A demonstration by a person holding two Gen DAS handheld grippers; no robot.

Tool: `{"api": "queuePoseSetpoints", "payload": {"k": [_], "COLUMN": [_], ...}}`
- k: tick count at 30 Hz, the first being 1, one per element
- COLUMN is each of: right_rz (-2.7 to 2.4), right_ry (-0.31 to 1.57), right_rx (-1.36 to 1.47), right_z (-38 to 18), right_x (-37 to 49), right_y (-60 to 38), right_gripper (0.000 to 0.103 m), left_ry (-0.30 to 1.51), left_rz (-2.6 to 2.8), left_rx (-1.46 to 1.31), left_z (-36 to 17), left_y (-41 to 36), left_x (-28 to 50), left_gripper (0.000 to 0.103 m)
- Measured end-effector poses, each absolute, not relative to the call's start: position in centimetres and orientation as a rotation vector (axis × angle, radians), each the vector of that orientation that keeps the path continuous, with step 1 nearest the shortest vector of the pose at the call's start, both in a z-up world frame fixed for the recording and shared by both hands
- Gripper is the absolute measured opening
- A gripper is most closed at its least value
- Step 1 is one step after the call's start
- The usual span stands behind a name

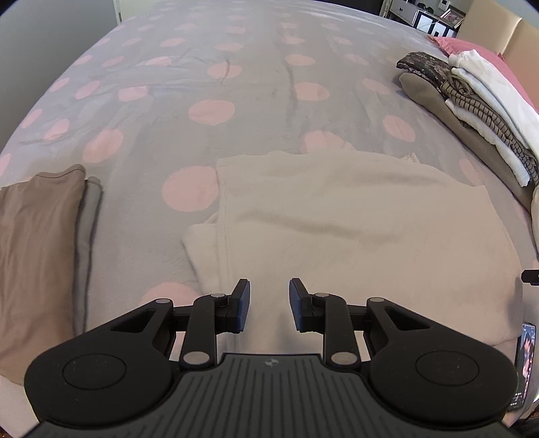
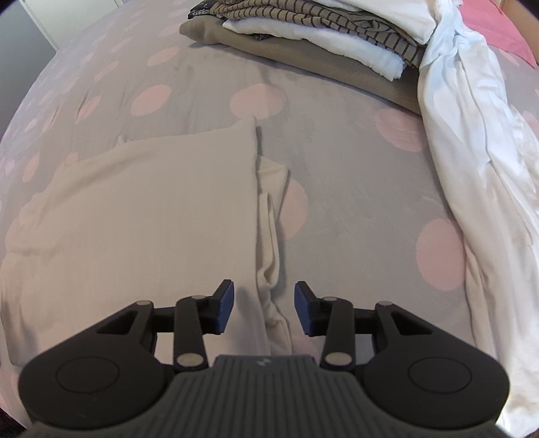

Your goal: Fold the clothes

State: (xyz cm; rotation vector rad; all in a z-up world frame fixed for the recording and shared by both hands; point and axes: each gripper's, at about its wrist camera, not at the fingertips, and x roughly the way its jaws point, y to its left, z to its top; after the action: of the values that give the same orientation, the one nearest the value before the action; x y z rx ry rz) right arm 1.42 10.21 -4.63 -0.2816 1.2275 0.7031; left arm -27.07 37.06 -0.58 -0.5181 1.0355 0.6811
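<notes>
A cream garment (image 1: 353, 219) lies partly folded flat on the grey bedspread with pink dots (image 1: 209, 111). It also shows in the right wrist view (image 2: 151, 209), with a sleeve (image 2: 269, 215) poking out from under its right edge. My left gripper (image 1: 269, 305) is open and empty, above the garment's near left part. My right gripper (image 2: 263, 310) is open and empty, with the garment's right edge and sleeve between and below its fingers.
A stack of folded clothes (image 1: 471, 101), brown, striped and white, lies at the far right, also in the right wrist view (image 2: 320, 30). A crumpled white garment (image 2: 471, 168) runs down the right. Folded tan and grey clothes (image 1: 40, 242) lie at the left.
</notes>
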Motion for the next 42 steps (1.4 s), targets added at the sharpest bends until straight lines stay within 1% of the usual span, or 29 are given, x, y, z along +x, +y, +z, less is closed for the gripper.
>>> {"api": "queuePoseSetpoints", "payload": {"k": [9,15,17,20,22,23,24,26,34,42], "right_rz": [0.714,0.718,0.729,0.737,0.756,0.766,0.774,0.773,0.791,0.878], "right_ry": [1.275,1.318,1.313,1.288,1.267,1.264,1.262,1.262,1.242,1.212], "right_rx": [-0.260,-0.227,-0.237,-0.258,-0.285,-0.292,-0.297,-0.292,-0.236,-0.241], "right_z": [-7.6,-9.1,-9.2,-9.2,-9.0,-8.8,-8.6,-8.0,-4.4,0.2], "right_x": [5.2,6.4,6.4,5.6,4.9,4.8,4.7,4.5,3.4,-0.2], "right_y": [12.3,12.6,13.0,13.7,14.3,14.4,14.4,14.3,13.7,17.0], "right_gripper": [0.044,0.046,0.042,0.040,0.034,0.026,0.022,0.021,0.020,0.020], "left_ry": [1.056,1.079,1.091,1.106,1.114,1.116,1.118,1.122,1.103,1.076], "left_rz": [0.646,0.632,0.631,0.629,0.633,0.636,0.640,0.648,0.651,0.646], "left_rx": [-0.551,-0.576,-0.580,-0.573,-0.559,-0.552,-0.550,-0.544,-0.539,-0.536], "left_z": [-3.2,-5.0,-5.6,-6.2,-6.2,-6.2,-6.1,-6.0,-4.7,-3.3], "left_y": [38.8,39.9,40.0,40.0,39.9,39.8,39.7,39.6,39.0,38.8], "left_x": [-24.1,-22.6,-22.1,-21.3,-20.9,-20.7,-20.6,-20.5,-21.3,-23.1], "left_gripper": [0.024,0.024,0.024,0.024,0.024,0.024,0.024,0.024,0.024,0.024]}}
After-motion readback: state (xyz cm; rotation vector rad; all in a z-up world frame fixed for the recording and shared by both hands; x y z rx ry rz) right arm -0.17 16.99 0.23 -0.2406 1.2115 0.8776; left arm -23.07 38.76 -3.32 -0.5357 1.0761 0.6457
